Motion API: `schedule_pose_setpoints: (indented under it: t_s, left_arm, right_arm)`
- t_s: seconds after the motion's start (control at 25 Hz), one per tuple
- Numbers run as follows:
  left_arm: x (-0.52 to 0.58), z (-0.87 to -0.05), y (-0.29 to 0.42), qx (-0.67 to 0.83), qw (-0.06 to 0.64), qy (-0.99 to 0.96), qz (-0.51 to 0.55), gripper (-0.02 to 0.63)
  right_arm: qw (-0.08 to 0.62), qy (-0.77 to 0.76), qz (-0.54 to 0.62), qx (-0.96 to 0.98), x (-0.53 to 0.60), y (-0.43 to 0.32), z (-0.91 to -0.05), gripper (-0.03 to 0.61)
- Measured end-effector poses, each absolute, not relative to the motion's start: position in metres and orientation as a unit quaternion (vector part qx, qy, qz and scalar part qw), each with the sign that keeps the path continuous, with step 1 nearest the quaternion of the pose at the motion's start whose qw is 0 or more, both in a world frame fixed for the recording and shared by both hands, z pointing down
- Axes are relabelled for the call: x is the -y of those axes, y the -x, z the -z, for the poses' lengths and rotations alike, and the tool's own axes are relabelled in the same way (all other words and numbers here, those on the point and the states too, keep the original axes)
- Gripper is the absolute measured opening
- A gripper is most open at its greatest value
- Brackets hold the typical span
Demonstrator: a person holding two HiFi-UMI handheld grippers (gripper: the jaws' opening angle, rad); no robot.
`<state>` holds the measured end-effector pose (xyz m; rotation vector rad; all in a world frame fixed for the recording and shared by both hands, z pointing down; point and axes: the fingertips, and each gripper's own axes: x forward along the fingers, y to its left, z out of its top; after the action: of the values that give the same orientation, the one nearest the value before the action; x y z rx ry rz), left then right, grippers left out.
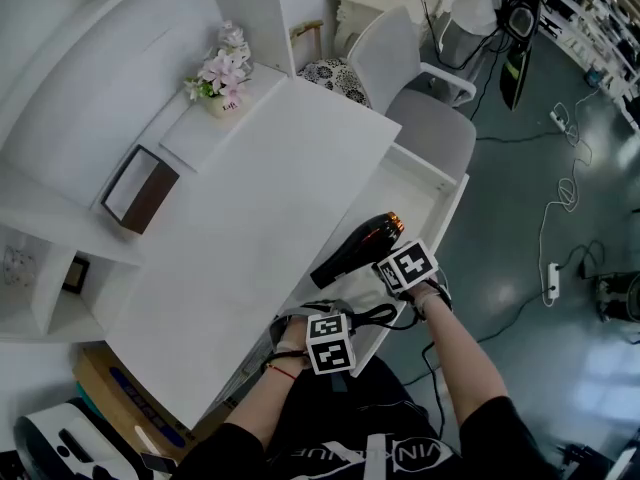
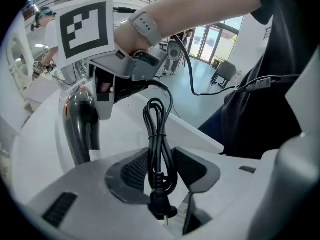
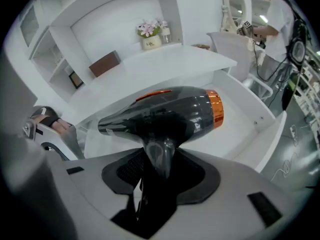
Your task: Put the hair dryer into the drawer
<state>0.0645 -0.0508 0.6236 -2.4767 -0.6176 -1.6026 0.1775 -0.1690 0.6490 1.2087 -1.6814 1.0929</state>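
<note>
- The white desk (image 1: 250, 218) is taking up the left and middle of the scene, and its drawer (image 1: 440, 183) is standing pulled open along its right side.
- The person's two forearms are reaching forward side by side, with both grippers pointing steeply down over the near end of the drawer.
- The hair dryer (image 1: 358, 246) is hanging above the drawer's near part, just beside the desk edge. Its barrel is lying along a near-left to far-right line, the orange-ringed end is facing far-right, and the handle is pointing down.
- The right gripper (image 3: 160, 169) is clamping the dryer's handle between fairly wide-set jaws.
- The left gripper (image 2: 162, 171), nearer and to the left, is pinching the bundled black cord (image 2: 159, 134) between narrowly set jaws, and the plug is dangling below.
</note>
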Motion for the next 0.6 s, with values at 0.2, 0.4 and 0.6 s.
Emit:
schedule_pose_setpoints:
  t_s: [0.2, 0.4, 0.6]
  left_arm:
    - [0.063, -0.630, -0.070, 0.179, 0.038, 0.826, 0.533, 0.173]
    - [0.071, -0.640, -0.067, 0.154, 0.010, 0.827, 0.540, 0.173]
    - [0.079, -0.649, -0.068, 0.129, -0.009, 0.829, 0.545, 0.173]
  right_arm:
    - [0.418, -0.434, -0.438, 0.667, 0.187, -0.173, -0.664, 0.178]
    - [0.435, -0.407, -0.440, 0.672, 0.200, -0.164, -0.683, 0.178]
    - [0.447, -0.388, -0.431, 0.681, 0.210, -0.155, -0.696, 0.178]
